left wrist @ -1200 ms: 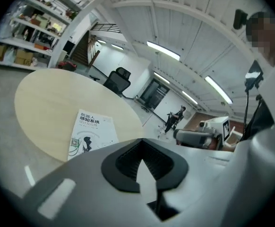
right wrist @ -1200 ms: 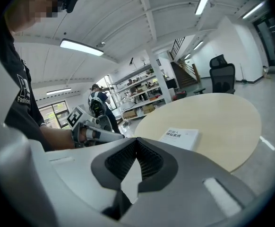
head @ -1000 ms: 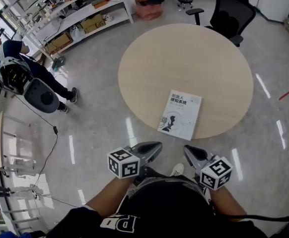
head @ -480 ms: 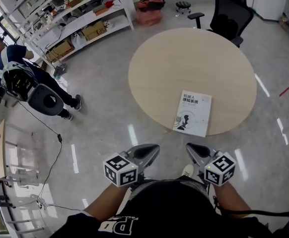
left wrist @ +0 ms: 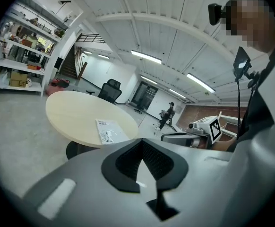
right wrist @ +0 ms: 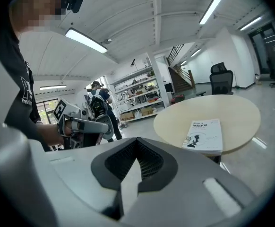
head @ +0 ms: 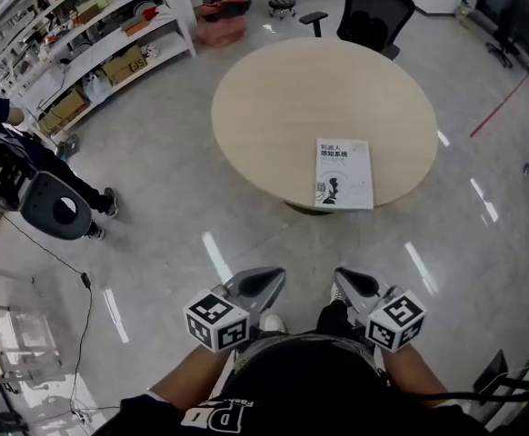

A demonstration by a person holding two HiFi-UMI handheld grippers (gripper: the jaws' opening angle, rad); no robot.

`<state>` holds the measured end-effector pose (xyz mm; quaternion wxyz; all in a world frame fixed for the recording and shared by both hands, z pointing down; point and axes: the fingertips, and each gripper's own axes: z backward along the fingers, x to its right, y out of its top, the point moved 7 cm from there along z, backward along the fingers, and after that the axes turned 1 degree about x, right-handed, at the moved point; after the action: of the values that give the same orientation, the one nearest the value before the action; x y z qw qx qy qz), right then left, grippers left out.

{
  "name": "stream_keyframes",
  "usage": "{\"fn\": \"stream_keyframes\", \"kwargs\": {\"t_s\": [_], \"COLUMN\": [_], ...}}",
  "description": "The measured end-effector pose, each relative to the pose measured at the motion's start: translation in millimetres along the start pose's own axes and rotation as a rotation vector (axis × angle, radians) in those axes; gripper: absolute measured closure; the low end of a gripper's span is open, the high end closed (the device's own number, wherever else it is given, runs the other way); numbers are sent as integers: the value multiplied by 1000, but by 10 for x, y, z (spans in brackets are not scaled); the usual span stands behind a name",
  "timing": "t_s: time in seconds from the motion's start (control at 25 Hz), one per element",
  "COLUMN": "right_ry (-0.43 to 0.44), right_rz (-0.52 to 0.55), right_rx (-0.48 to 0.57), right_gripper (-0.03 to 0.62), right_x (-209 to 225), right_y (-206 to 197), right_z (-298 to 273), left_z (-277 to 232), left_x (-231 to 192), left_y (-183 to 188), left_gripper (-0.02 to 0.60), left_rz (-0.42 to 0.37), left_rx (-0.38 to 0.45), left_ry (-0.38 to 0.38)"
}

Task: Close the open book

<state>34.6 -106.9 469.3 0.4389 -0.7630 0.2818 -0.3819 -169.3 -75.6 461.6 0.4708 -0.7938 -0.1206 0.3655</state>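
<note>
Risk number one is wasted work: the book (head: 344, 173) lies on the round table (head: 283, 98), right at the rim nearest me, front cover up and by my reading already closed, though from this far off I can't be sure the cover sits fully flat on the pages. If I go in as though it were open and hook a cover edge, I could flip it open instead of finishing the job. Both tongs hang low in front of my body, well apart from the table. The left gripper (head: 266, 282) has its jaws pressed together with nothing between them, and the right gripper (head: 348, 282) looks the same in its own view, pads meeting and empty. With the tips together I can only press or nudge. Because the book sits so close to the rim, a push angled toward me could slide it off onto the shiny floor. A downward press near the spine would be safer than a sideways shove. The walk in is the other hazard, since a loose cable (head: 83, 289) trails across the floor to my left and could catch a foot if I drift that way.
</note>
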Motion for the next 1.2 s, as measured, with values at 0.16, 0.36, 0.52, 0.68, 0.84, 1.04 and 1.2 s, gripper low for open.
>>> {"fn": "stream_keyframes", "kwargs": {"t_s": [0.16, 0.36, 0.52, 0.68, 0.84, 1.04, 1.2], "right_ry": [-93, -172, -177, -137, -106, -80, -61], "right_rz": [-30, -17, -1, -63, -86, -97, -88], "right_rx": [16, 36, 49, 52, 50, 47, 44], "right_gripper": [588, 588, 588, 588, 588, 588, 588], "right_x": [-252, -322, -243, -151, -102, -12, -13], "right_y": [-157, -158, -121, -109, -133, -200, -234], "right_z": [289, 570, 678, 809, 935, 1011, 1008], "left_z": [-16, -96, -166, -275, -451, -582, -566], "left_x": [113, 328, 417, 557, 687, 740, 763], "left_y": [-122, -58, -73, -133, -199, -259, -259], "left_gripper": [575, 575, 575, 575, 575, 575, 575], "left_rz": [-27, -57, -55, -42, -36, -7, -14], "left_rx": [-27, -15, -7, -10, -31, -48, -57], "left_ry": [-93, -162, -149, -132, -123, -123, -113]}}
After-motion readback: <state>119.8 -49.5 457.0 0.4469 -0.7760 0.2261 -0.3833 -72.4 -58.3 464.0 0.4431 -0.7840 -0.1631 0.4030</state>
